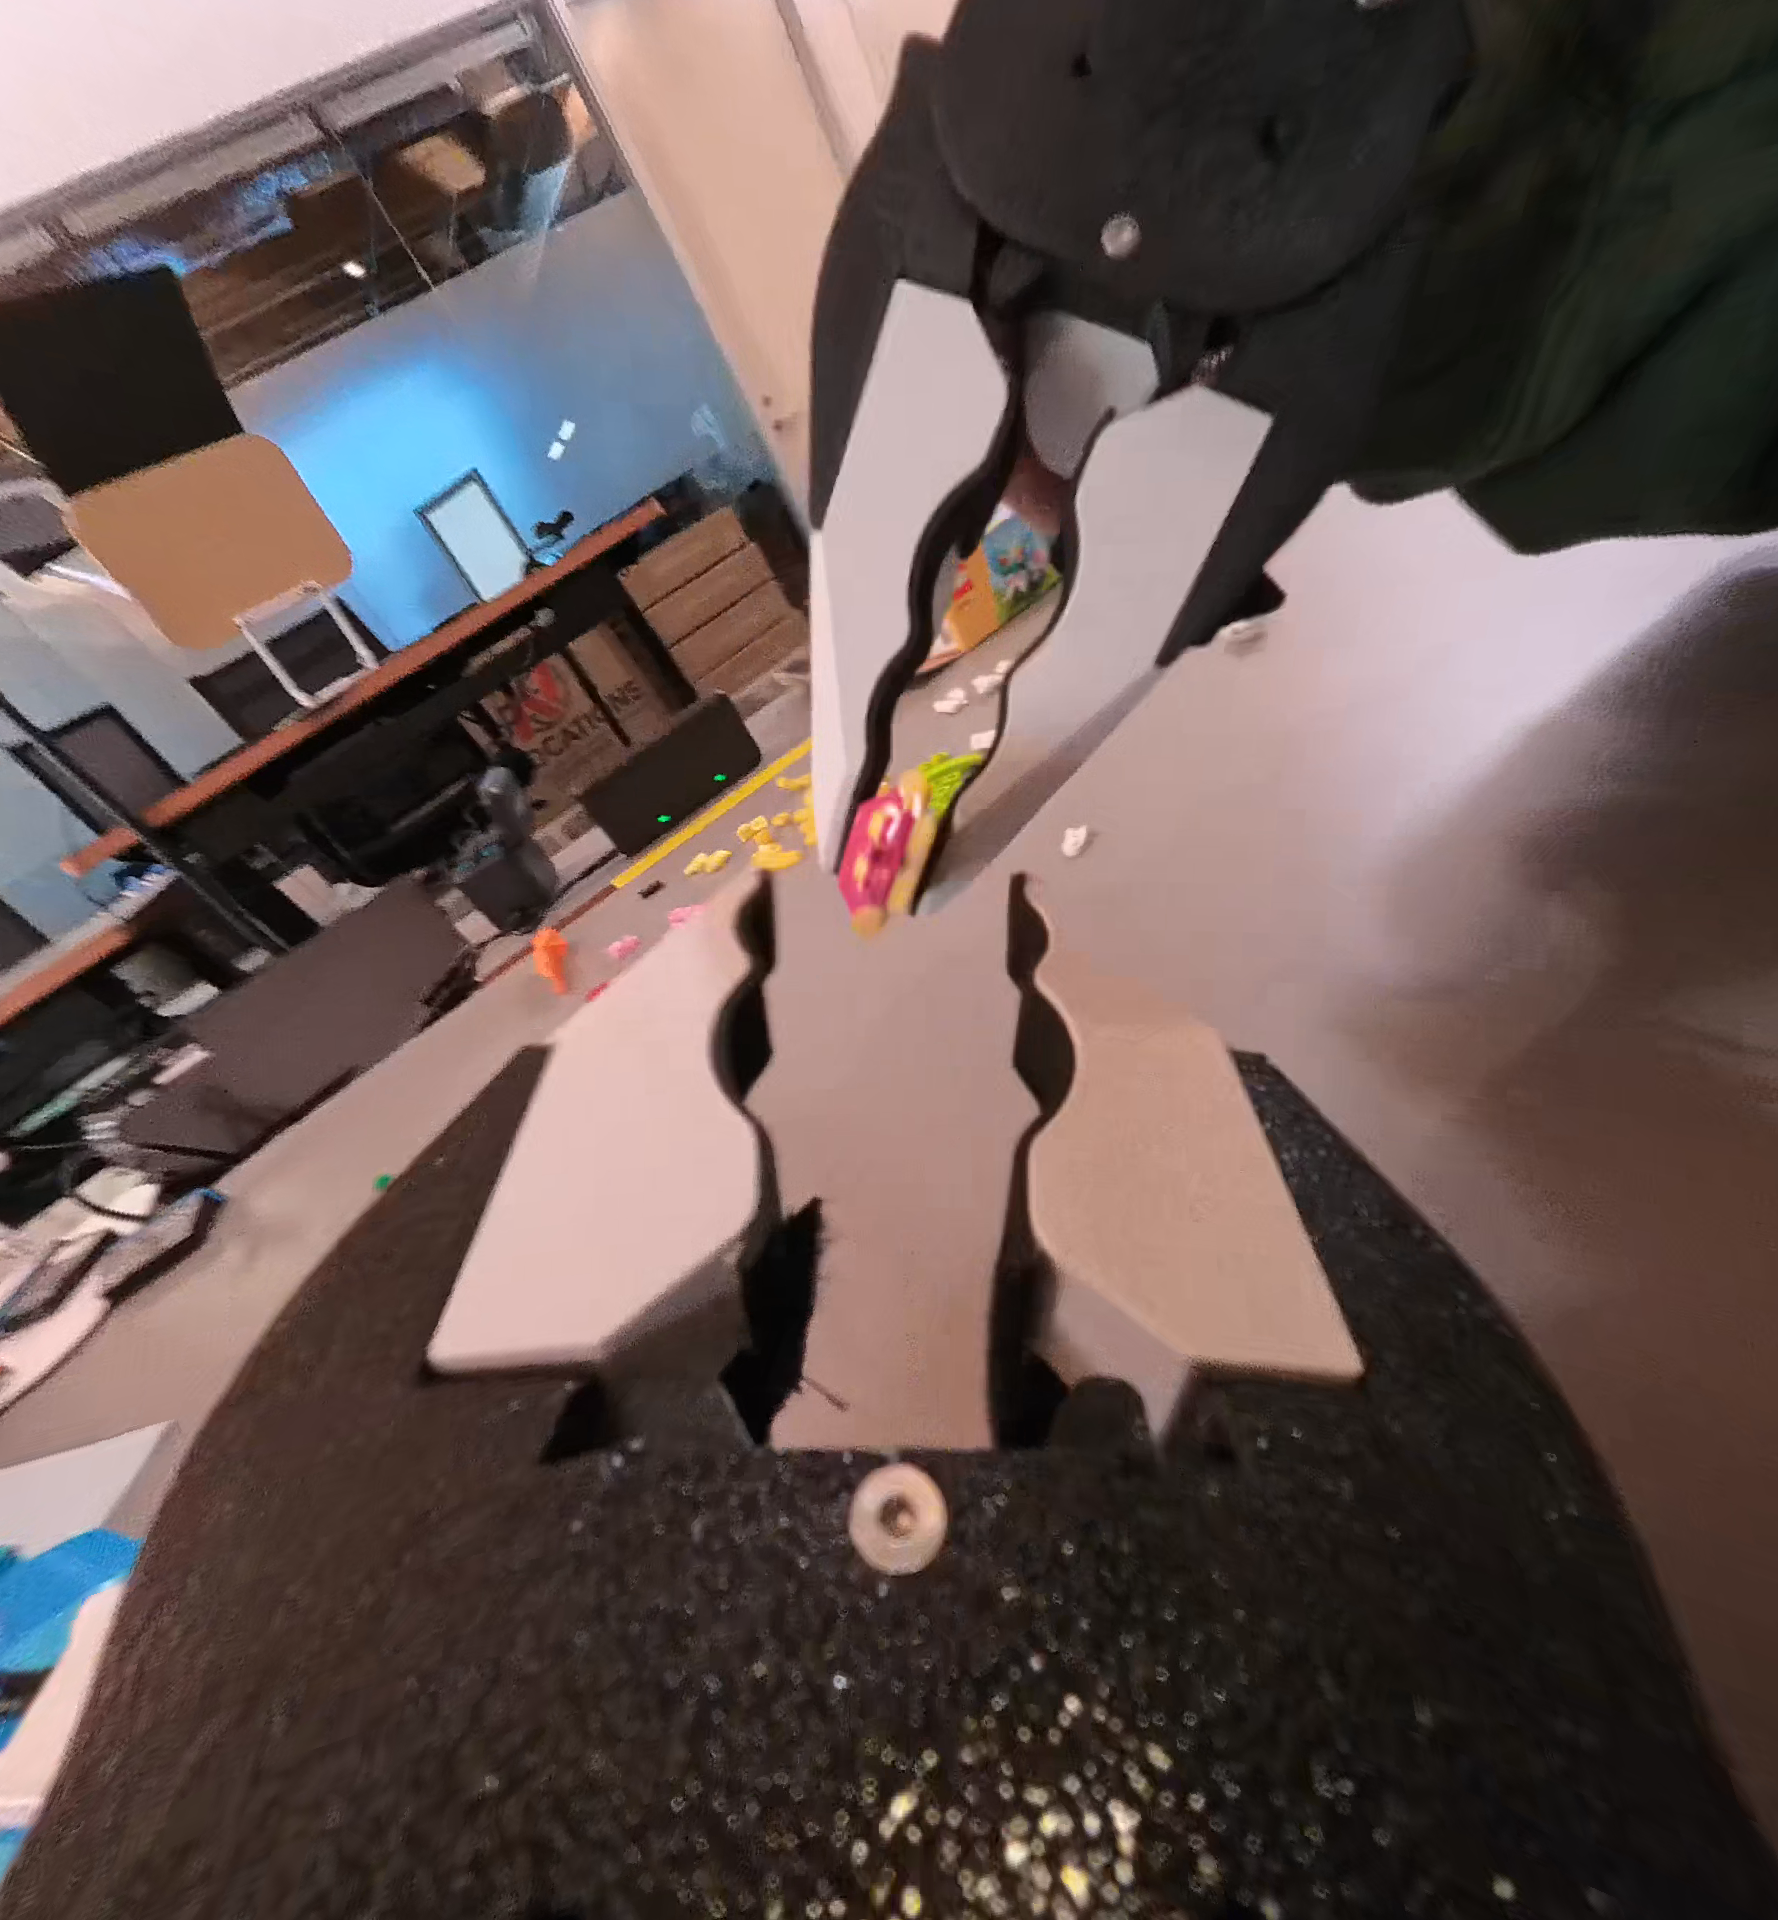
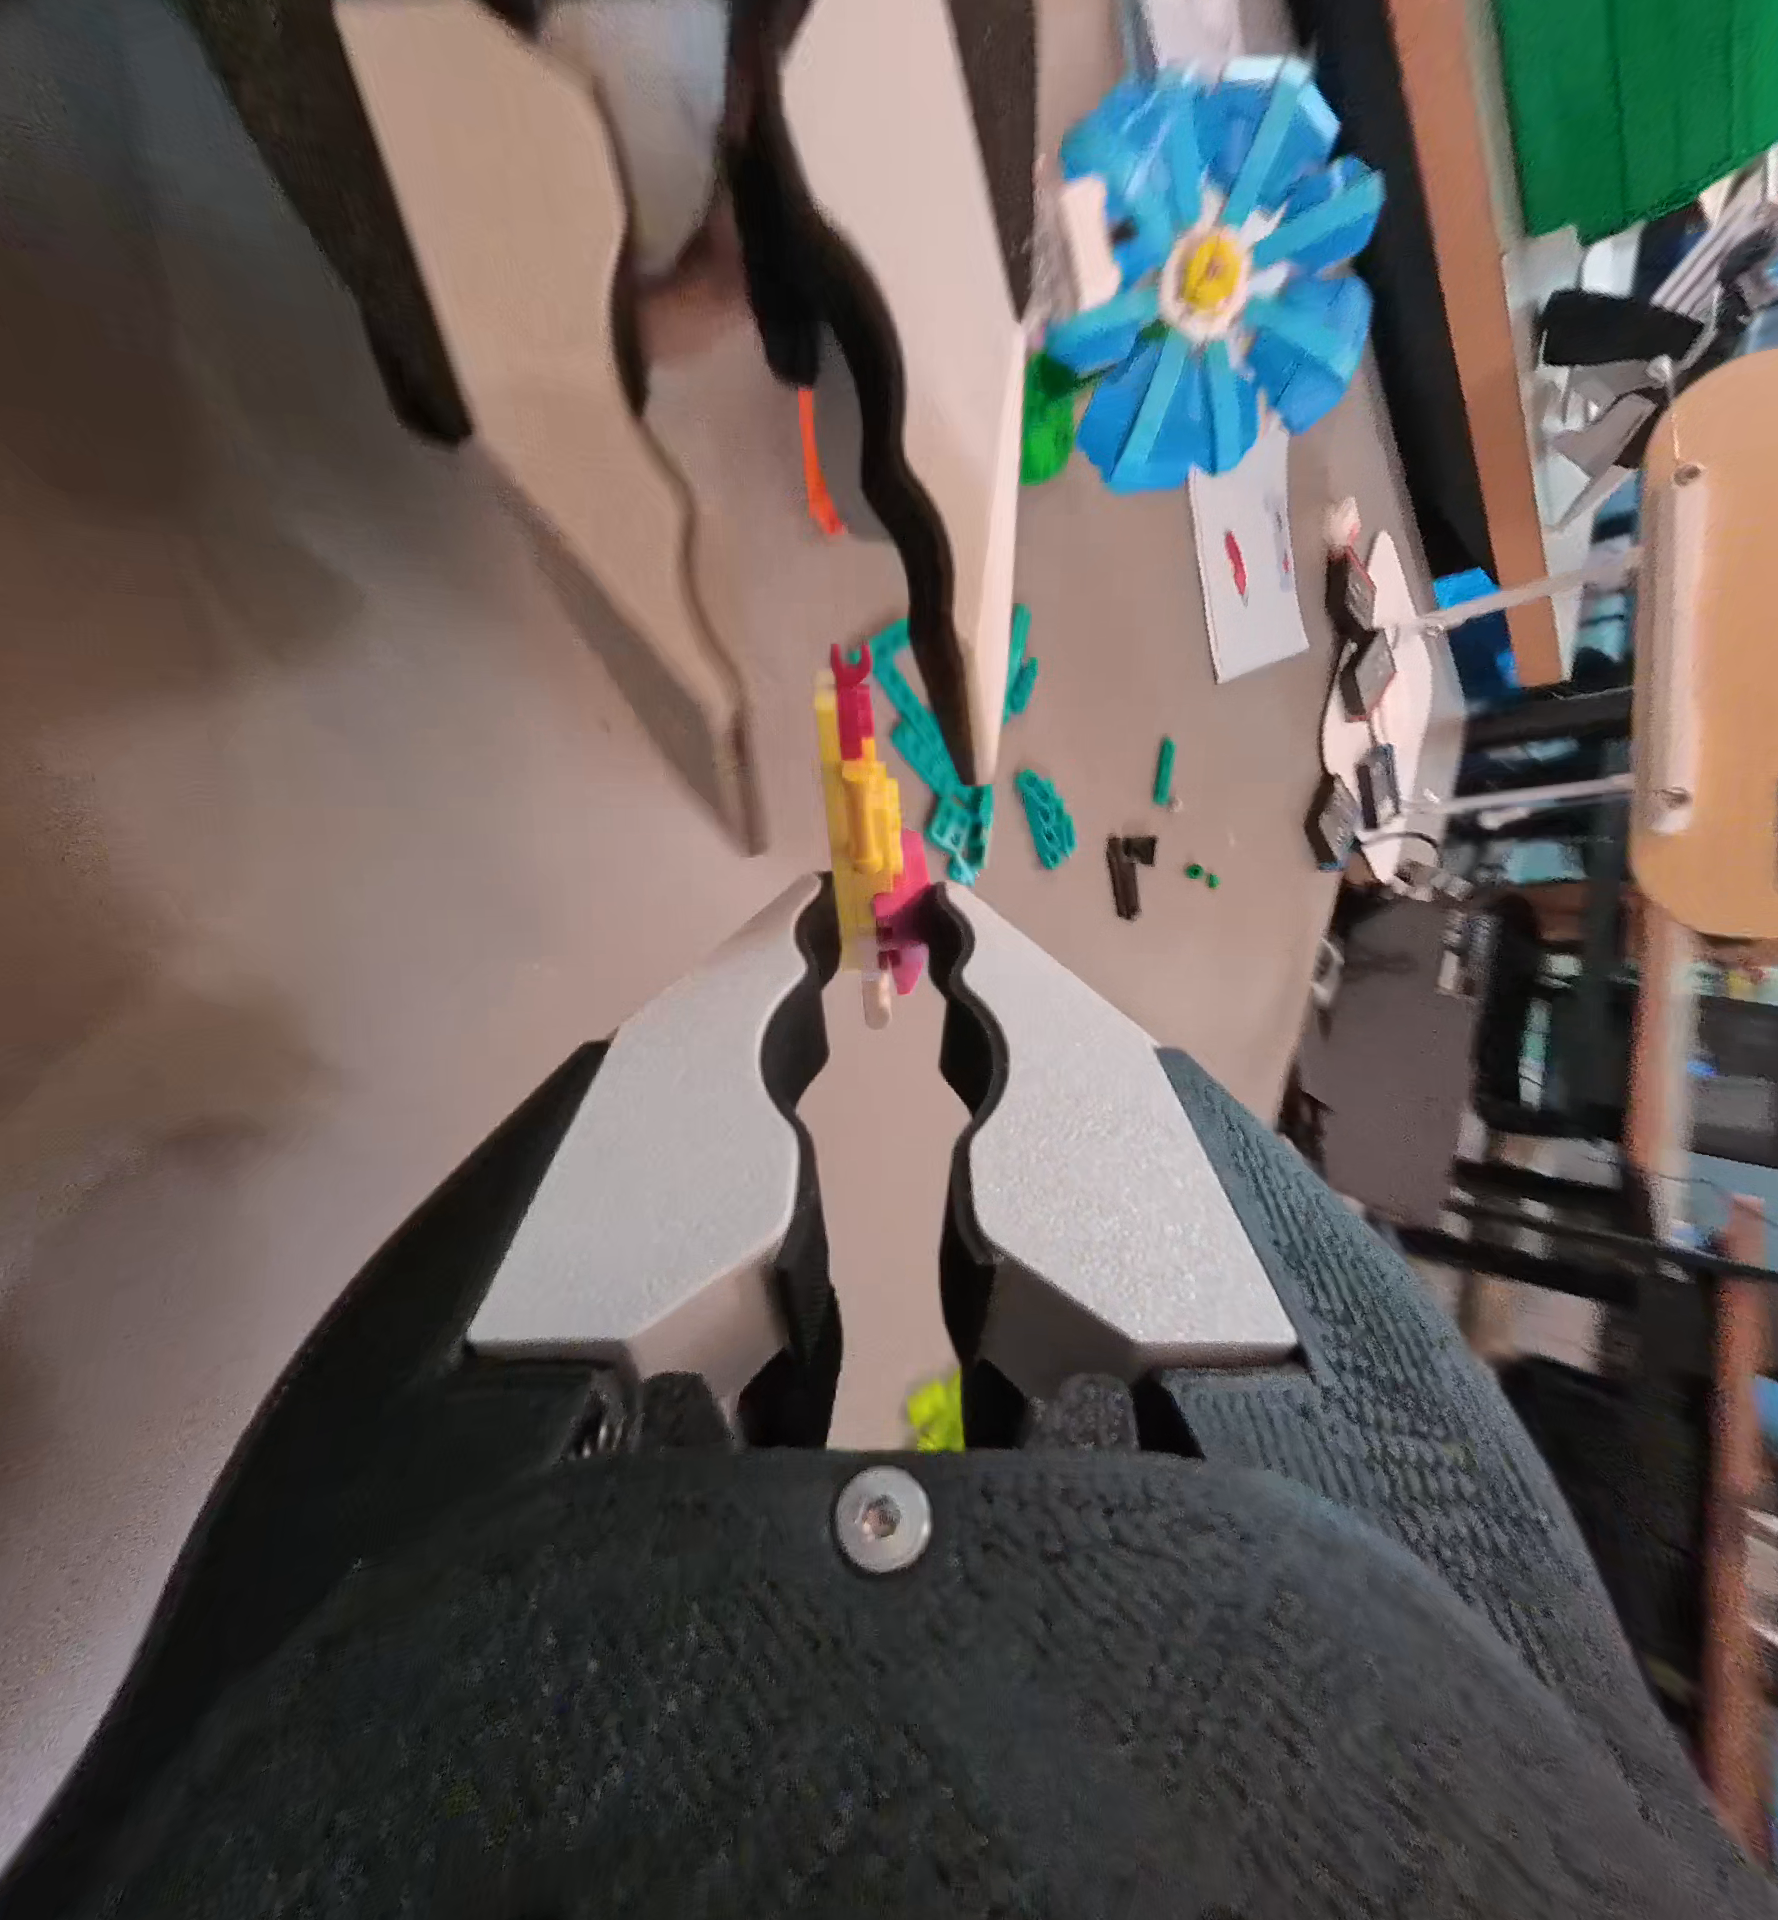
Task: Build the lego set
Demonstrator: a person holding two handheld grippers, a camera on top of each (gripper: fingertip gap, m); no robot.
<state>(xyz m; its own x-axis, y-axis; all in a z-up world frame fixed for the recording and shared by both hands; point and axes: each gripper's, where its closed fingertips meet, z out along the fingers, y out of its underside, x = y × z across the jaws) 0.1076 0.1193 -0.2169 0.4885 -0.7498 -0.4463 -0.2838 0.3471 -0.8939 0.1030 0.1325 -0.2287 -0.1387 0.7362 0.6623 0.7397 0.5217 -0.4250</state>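
My right gripper point(image 2: 877, 902) is shut on a small pink, yellow and red lego assembly point(image 2: 864, 831), which stands up from between the fingertips. In the left wrist view it point(image 1: 877, 875) comes down from above with the assembly point(image 1: 900, 831), which shows lime green there too, just above the grey table. My left gripper point(image 1: 890, 888) is open and empty, tips just short of the assembly. In the right wrist view it point(image 2: 864, 805) reaches in from the top, one finger on each side of the assembly's upper end.
A built blue lego flower point(image 2: 1212, 281) lies on the table point(image 2: 241, 727) with a paper sheet point(image 2: 1249, 561), teal pieces point(image 2: 1046, 821) and a black piece point(image 2: 1129, 868). Yellow pieces point(image 1: 765, 844), pink pieces point(image 1: 623, 945), an orange piece point(image 1: 550, 956), white bits point(image 1: 968, 691) and a lego box point(image 1: 999, 582) lie farther off.
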